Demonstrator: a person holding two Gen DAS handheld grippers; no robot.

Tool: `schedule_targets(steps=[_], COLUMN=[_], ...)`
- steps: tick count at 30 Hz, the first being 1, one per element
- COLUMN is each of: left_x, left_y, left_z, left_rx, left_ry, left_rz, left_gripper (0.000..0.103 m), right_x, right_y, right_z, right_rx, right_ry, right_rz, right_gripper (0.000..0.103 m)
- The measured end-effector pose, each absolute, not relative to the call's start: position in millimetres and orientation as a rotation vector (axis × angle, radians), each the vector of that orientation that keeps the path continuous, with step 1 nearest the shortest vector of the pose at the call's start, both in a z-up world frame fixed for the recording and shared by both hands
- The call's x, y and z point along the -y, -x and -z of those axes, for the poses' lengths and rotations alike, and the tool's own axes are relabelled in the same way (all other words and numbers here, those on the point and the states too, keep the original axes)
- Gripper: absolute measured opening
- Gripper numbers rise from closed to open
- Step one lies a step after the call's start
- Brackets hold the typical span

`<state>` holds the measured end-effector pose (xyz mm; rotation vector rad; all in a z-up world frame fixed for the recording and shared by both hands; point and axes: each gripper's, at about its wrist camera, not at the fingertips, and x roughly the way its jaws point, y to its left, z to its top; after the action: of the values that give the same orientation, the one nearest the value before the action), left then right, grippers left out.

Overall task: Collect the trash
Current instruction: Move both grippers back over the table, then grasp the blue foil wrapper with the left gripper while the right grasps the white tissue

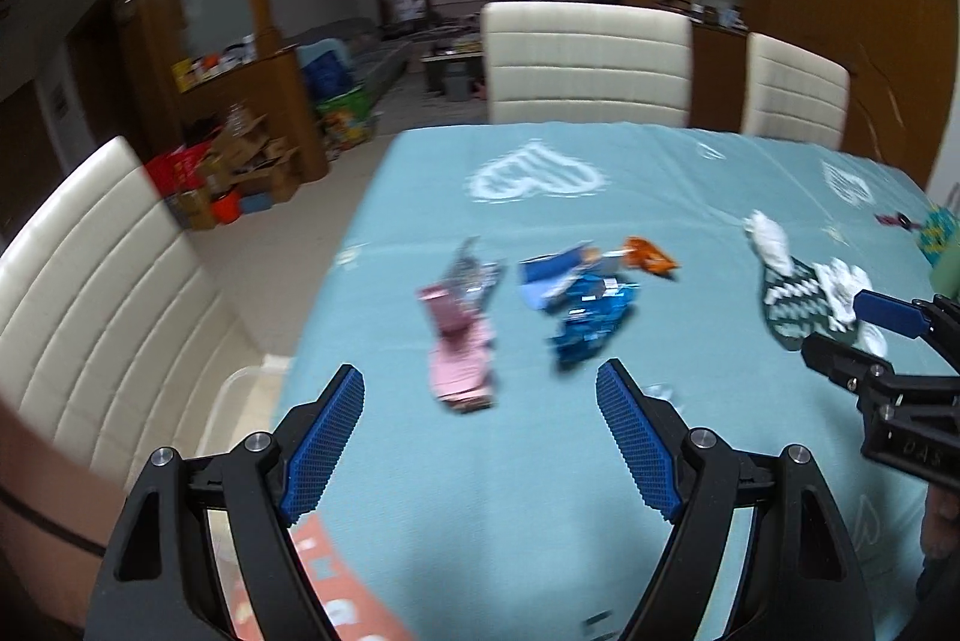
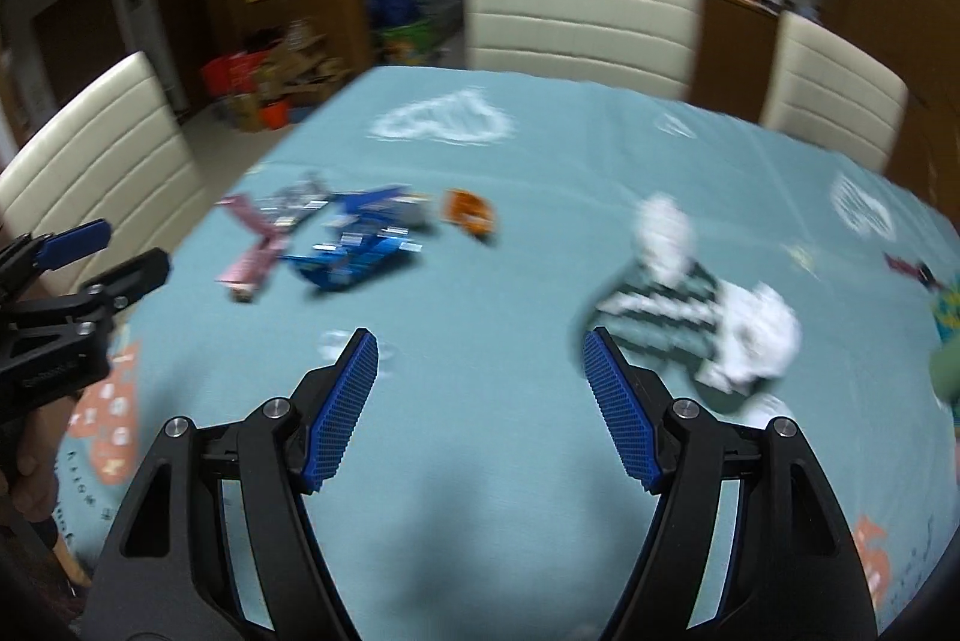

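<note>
Cream chairs (image 1: 585,65) ring my teal-clothed bench (image 1: 510,461); on it, left of the green-striped wrapper (image 2: 666,305) with its white tissue (image 2: 759,335), lie blue wrappers (image 1: 585,305), a pink one (image 1: 459,347), an orange one (image 1: 651,257); my left tongs (image 1: 480,392) and right tongs (image 2: 480,350) both gape empty; I'd lower squarely, pinching one piece at a time.

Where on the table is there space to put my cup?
Bare cloth lies between the blue wrappers and the green-and-white wrapper, and at the far end around the white heart print. It is crowded where the pink wrapper meets the blue ones.
</note>
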<state>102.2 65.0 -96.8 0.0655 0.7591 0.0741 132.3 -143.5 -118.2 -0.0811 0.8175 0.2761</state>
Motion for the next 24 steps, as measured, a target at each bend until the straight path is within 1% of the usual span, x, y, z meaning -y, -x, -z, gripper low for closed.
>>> schedule_targets(steps=[10, 16, 24], left_x=[-13, -4, -7], left_y=[-154, -189, -223], left_z=[113, 133, 173], left_rx=[-0.814, -0.863, -0.963], left_ry=[-0.105, -0.127, -0.127], left_rz=[0.002, -0.012, -0.048], left_gripper=[0.078, 0.078, 0.078], right_x=[227, 260, 279], right_y=[-162, -195, -235], right_z=[136, 158, 195], right_rx=[-0.854, -0.892, -0.959], right_ry=[0.007, -0.024, -0.039], right_rz=[-0.106, -0.018, 0.055], right_gripper=[0.072, 0.072, 0.072])
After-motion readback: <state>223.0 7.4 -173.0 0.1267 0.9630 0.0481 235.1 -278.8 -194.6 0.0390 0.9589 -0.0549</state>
